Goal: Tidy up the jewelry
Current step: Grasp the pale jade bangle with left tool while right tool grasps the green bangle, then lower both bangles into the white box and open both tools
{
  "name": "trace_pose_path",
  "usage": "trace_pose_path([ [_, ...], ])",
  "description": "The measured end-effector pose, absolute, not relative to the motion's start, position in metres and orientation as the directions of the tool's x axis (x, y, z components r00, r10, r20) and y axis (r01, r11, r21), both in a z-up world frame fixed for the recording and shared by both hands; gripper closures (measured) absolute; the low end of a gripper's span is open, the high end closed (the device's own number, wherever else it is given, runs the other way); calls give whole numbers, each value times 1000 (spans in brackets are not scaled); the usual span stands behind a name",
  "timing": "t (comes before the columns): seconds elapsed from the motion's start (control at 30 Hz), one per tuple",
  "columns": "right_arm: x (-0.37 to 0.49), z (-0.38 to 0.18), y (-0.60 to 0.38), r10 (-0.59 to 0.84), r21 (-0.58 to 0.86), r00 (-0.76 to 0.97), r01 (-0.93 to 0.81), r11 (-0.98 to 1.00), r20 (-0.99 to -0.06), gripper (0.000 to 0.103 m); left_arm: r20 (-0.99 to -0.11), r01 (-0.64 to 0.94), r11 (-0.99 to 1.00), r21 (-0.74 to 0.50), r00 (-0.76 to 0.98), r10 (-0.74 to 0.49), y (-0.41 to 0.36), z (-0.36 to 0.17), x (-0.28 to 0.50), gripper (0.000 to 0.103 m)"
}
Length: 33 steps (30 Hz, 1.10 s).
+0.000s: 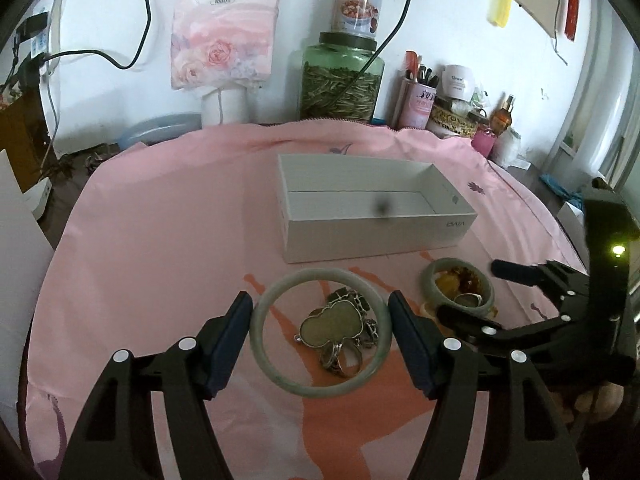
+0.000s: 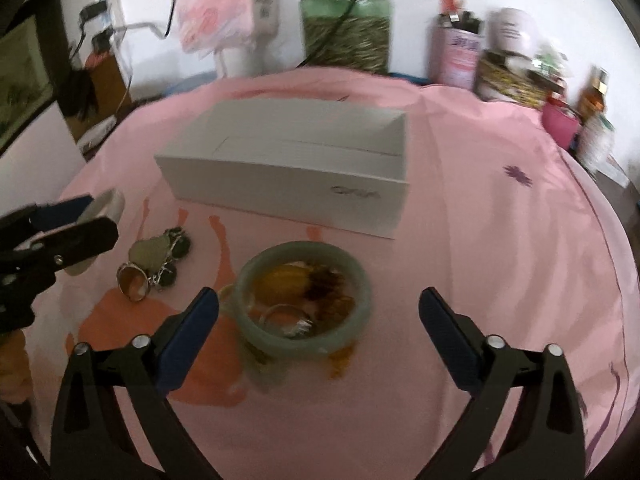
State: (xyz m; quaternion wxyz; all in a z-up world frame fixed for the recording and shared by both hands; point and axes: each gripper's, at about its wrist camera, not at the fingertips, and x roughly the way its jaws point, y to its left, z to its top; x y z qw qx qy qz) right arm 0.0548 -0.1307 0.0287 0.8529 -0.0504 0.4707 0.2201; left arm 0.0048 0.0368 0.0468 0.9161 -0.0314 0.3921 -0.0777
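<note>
My left gripper (image 1: 320,296) is shut on a thin pale-green bangle (image 1: 320,276), a pad on each side. In the right wrist view the left gripper (image 2: 102,216) holds that bangle (image 2: 110,202) above the cloth. Below it lie a pale gourd-shaped pendant (image 1: 332,326) (image 2: 148,250) and silver rings (image 1: 340,360) (image 2: 132,284). A thicker green bangle (image 2: 296,248) (image 1: 426,284) lies flat, with amber pieces (image 2: 288,280) and a ring (image 2: 288,320) inside it. My right gripper (image 2: 319,294) (image 1: 468,290) stands open around it, its left finger close, its right finger apart. An open white box (image 1: 376,236) (image 2: 288,184) stands behind.
A pink cloth (image 1: 160,240) covers the round table. Along the back wall stand a green jar (image 1: 340,84) with a can (image 1: 360,0) on top, a tissue pack (image 1: 228,28), a pink cup of combs (image 1: 416,104) and cosmetics (image 1: 456,80). Cables hang there.
</note>
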Motion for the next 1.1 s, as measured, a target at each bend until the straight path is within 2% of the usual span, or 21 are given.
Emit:
trace_pose_path([
  [0.03, 55, 26, -128, 330, 122, 446, -433, 893, -832, 33, -715, 117, 986, -116, 680, -164, 37, 46, 5, 34],
  [0.33, 49, 34, -149, 416, 217, 456, -427, 878, -787, 34, -730, 125, 986, -109, 664, -165, 35, 39, 9, 34],
  [0.6, 45, 53, -158, 430, 217, 536, -415, 884, -726, 34, -706, 129, 987, -98, 690, -160, 33, 44, 6, 34],
  [0.9, 93, 104, -154, 454, 229, 601, -415, 881, -658, 34, -686, 105, 989, -103, 712, -147, 30, 83, 61, 34],
  [1.1, 130, 86, -141, 430, 227, 599, -386, 894, -676, 34, -725, 79, 990, -118, 674, -140, 22, 64, 109, 34],
])
